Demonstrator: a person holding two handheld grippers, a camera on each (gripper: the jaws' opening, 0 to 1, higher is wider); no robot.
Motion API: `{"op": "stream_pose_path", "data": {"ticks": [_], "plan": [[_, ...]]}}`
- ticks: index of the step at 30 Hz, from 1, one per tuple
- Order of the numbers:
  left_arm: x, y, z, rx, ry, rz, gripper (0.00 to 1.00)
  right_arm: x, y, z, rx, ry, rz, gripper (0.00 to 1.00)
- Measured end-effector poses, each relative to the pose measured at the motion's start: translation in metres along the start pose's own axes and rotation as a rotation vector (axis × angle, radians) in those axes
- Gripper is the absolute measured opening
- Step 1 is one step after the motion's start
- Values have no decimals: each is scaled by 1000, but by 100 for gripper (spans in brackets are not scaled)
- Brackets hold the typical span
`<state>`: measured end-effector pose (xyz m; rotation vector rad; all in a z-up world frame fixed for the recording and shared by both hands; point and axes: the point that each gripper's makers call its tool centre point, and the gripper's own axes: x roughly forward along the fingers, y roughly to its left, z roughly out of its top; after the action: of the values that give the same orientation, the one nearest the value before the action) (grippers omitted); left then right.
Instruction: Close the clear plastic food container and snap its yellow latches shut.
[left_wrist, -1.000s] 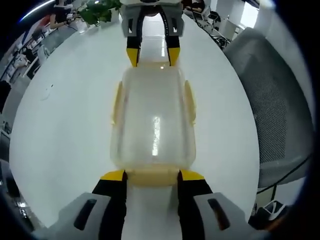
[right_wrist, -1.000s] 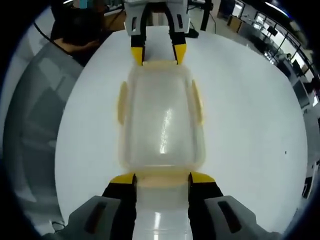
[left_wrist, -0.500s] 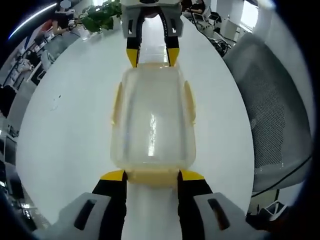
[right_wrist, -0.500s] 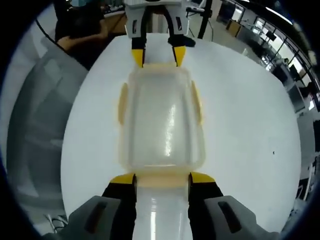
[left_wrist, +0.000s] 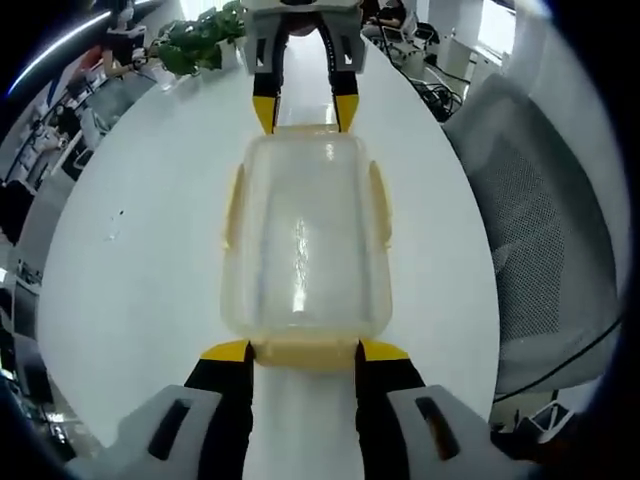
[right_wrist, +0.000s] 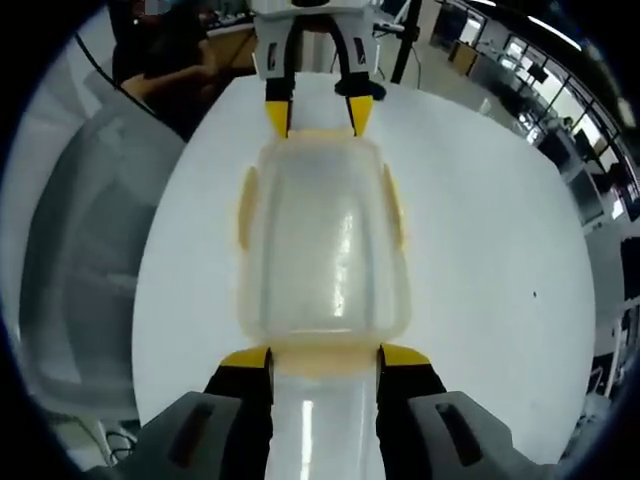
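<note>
A clear plastic food container (left_wrist: 305, 235) lies lid-down-and-seated on a white round table (left_wrist: 130, 260), held end to end between two hand-held grippers. In the left gripper view, the left gripper (left_wrist: 303, 352) stands at the container's near short end, its yellow-tipped jaws spread to either side of the yellow end latch (left_wrist: 305, 354); whether they press on it or merely flank it cannot be told. The right gripper (left_wrist: 304, 112) meets the far short end, jaws likewise parted and tips touching the rim. In the right gripper view the arrangement mirrors itself: the right gripper (right_wrist: 325, 357) brackets the near latch (right_wrist: 324, 358) and the left gripper (right_wrist: 318, 115) sits at the far end.

The container's long axis runs straight from one gripper to the other, so each is equally near its own end and neither is placed for the two side latches. Reading left to right from the container in the left gripper view: open tabletop, then the left side latch (left_wrist: 234, 205), the lid, the right side latch (left_wrist: 379, 205), and beyond the table edge a grey mesh chair (left_wrist: 540, 230). Both side latches appear to flare outward, judged not yet snapped down. A potted plant (left_wrist: 200, 28) stands well beyond the far end.

Nothing lies on the table between grippers and latches. The next move likely calls for pressing the end latches downward; the light container could slide if only one end is pushed.
</note>
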<state>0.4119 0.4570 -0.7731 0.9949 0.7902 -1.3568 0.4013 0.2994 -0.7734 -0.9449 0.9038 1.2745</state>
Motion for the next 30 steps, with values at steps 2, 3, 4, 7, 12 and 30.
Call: {"op": "stream_pose_path", "data": {"ticks": [2, 3, 4, 7, 12, 30], "plan": [[0, 1, 4, 6, -1, 5, 39, -4, 0, -2, 3, 1, -6, 39], [0, 2, 6, 6, -1, 4, 39, -6, 0, -4, 1, 3, -10, 39], [0, 2, 8, 6, 0, 2, 39, -7, 0, -5, 1, 3, -11, 39], [1, 2, 14, 11, -2, 2, 39, -11, 0, -10, 5, 2, -13, 39], [0, 2, 25, 22, -5, 4, 39, -19, 1, -18, 17, -2, -13, 39], [13, 0, 51, 26, -16, 4, 39, -29, 4, -45, 22, 1, -16, 39]]}}
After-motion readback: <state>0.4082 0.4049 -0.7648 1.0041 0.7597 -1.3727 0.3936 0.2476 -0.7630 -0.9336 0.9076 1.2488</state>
